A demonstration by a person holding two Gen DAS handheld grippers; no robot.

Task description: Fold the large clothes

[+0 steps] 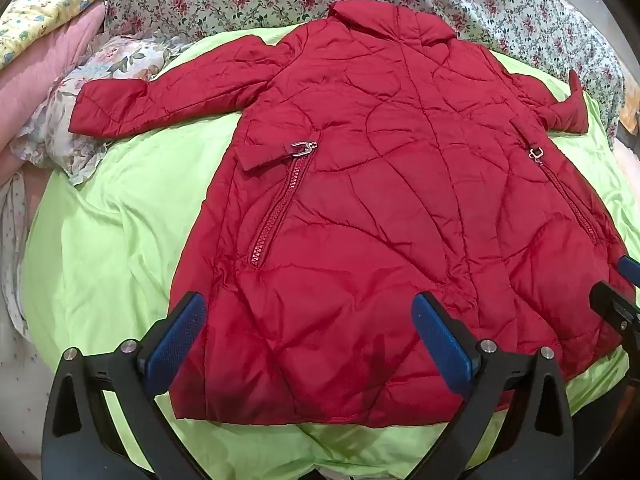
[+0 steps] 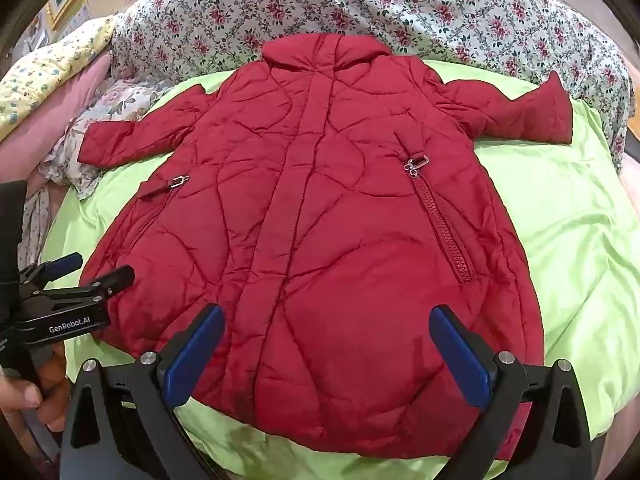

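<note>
Plainly both are spread wide and hold nothing: the left gripper [image 1: 308, 344] hovers over the hem of the red coat [image 1: 380, 200], the right gripper [image 2: 326, 356] beside it, likely poised to begin folding. One coat lies flat, front up, on the green sheet [image 1: 120, 232] of the bed, its two sleeves out sideways, ready to fold in; two pocket zips show.

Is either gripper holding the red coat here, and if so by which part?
Nothing is held. The left gripper and right gripper both stand wide open above the hem of the red coat, pads clear of fabric.
</note>
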